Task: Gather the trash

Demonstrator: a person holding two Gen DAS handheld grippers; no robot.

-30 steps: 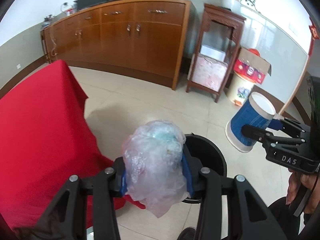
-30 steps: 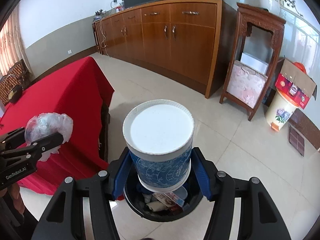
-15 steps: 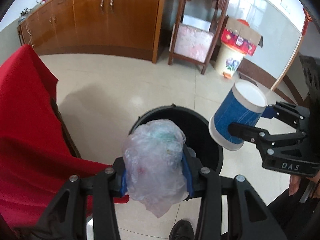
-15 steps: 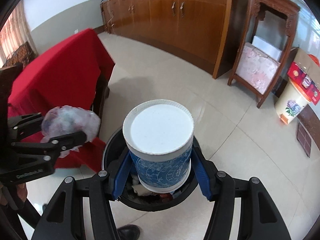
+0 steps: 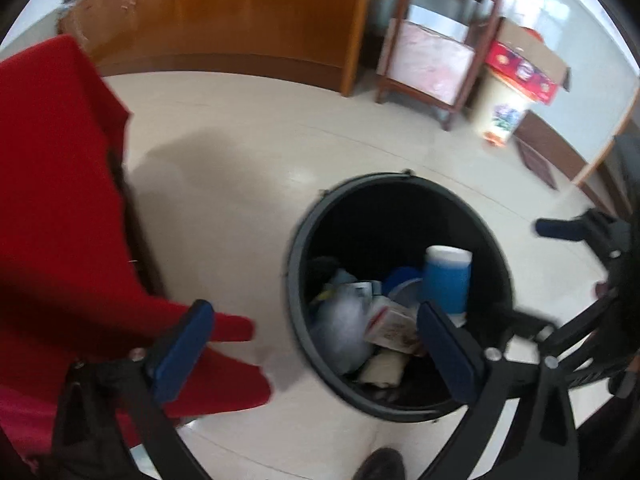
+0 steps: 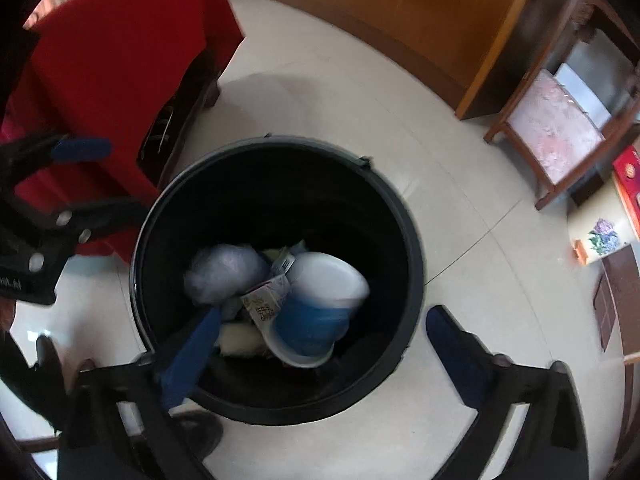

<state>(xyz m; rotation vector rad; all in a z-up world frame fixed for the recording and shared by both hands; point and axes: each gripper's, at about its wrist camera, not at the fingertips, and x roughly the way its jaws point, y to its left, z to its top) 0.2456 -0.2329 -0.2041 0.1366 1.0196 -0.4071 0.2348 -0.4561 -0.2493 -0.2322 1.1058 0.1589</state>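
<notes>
Both claws, the left gripper [image 5: 316, 346] and right gripper [image 6: 320, 350], are opening with nothing between them, so the crumpled clear plastic bag [image 6: 224, 272] and blue paper cup [image 6: 316, 312] now lie in the round black bin [image 6: 400, 216].

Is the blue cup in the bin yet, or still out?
In. The cup lies tipped among trash inside the black bin, clear of both opening jaws.

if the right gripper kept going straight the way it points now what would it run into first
Probably the blue paper cup lying in the black bin. The right gripper is opening, with nothing between its jaws, and aims down into the bin's mouth. Depth is unclear, so the near rim might catch its left finger first.
</notes>
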